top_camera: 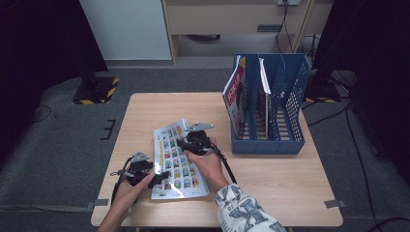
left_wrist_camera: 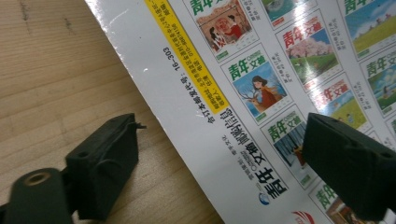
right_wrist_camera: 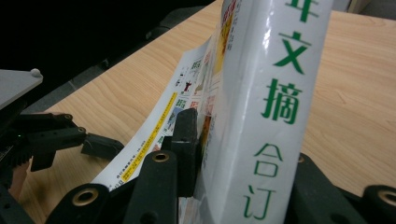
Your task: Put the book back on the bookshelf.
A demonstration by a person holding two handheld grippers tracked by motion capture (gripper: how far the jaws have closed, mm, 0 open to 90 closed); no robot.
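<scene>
My right gripper (top_camera: 186, 143) clamped on magazine (top_camera: 175, 159) spine, magazine lying on table (top_camera: 270, 174). My left gripper (top_camera: 157, 178) jaws apart over edge. Lifting into blue file rack (top_camera: 290, 121) not yet done.

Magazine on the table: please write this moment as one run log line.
magazine: flat on table | right gripper: shut on magazine spine | left gripper: open, astride lower left edge | file rack: apart

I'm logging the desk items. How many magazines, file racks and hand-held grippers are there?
Magazines: 3, one on the table, two in the rack
File rack: 1
Hand-held grippers: 2, left, right
Total: 6
</scene>
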